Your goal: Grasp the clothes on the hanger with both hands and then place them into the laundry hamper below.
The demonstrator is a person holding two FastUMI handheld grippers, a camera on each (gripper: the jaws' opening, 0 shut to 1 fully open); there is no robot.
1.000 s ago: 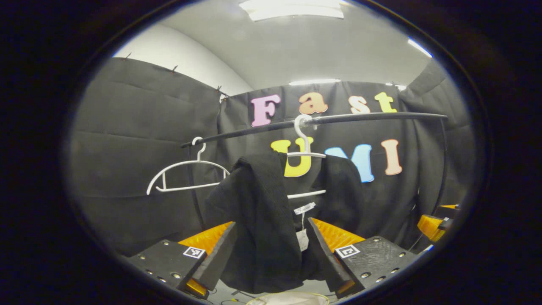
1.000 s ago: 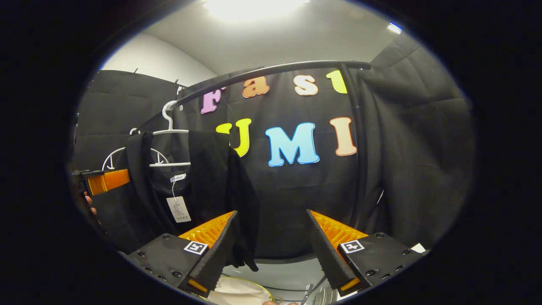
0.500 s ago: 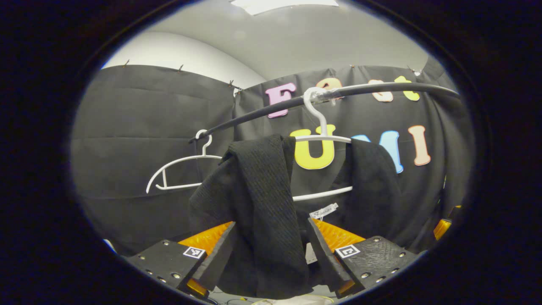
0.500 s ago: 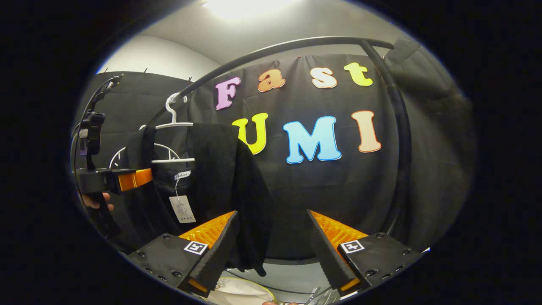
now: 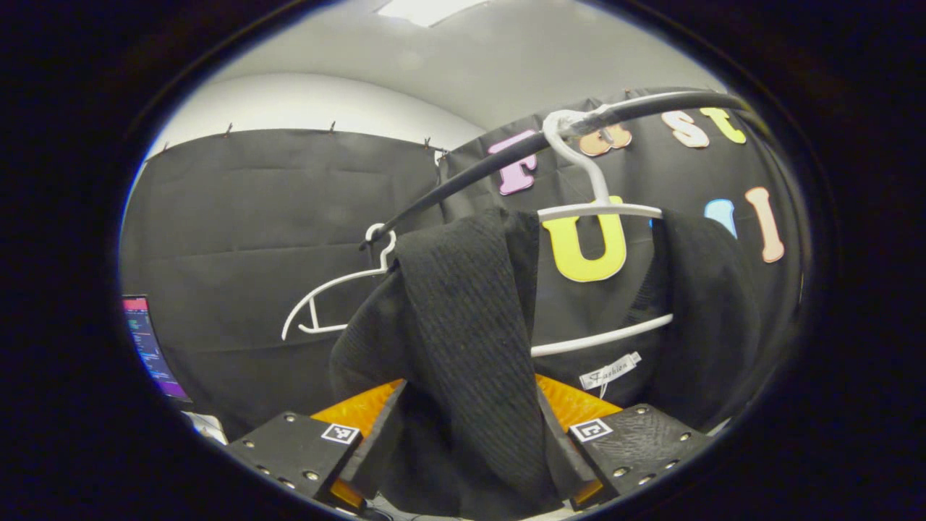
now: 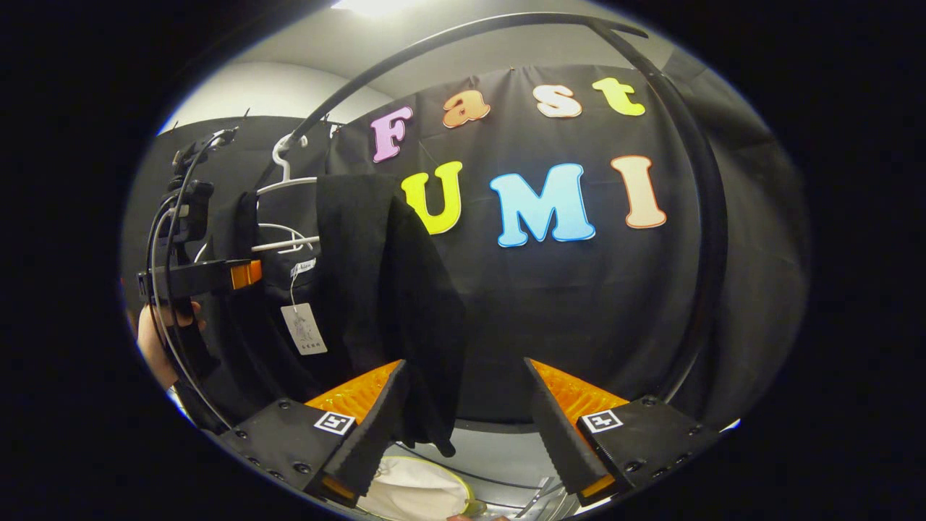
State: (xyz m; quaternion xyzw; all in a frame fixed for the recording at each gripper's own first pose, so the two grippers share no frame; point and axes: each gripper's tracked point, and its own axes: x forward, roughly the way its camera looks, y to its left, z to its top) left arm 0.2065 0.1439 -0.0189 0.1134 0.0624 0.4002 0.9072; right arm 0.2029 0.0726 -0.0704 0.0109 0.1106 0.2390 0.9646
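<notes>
A black knitted garment (image 5: 463,311) hangs on a white hanger (image 5: 600,210) from a black rail (image 5: 463,181). My left gripper (image 5: 466,463) is open, and the garment's left shoulder and sleeve drop between its fingers. In the right gripper view the same garment (image 6: 362,253) hangs at the left with a paper tag (image 6: 304,329). My right gripper (image 6: 466,449) is open, and the garment's right sleeve end hangs just inside its left finger. The left gripper (image 6: 249,273), held by a hand (image 6: 155,340), is against the garment's far side. The hamper's white lining and yellow rim (image 6: 419,492) peek out below.
An empty white hanger (image 5: 333,289) hangs farther left on the rail. A lit monitor (image 5: 148,347) stands at the left edge. The rail's curved upright (image 6: 705,217) runs down on the right. Black cloth walls close the booth behind.
Both grippers have moved closer to the garment. In the left gripper view it looms larger and reaches deeper between the fingers. Both stay open.
</notes>
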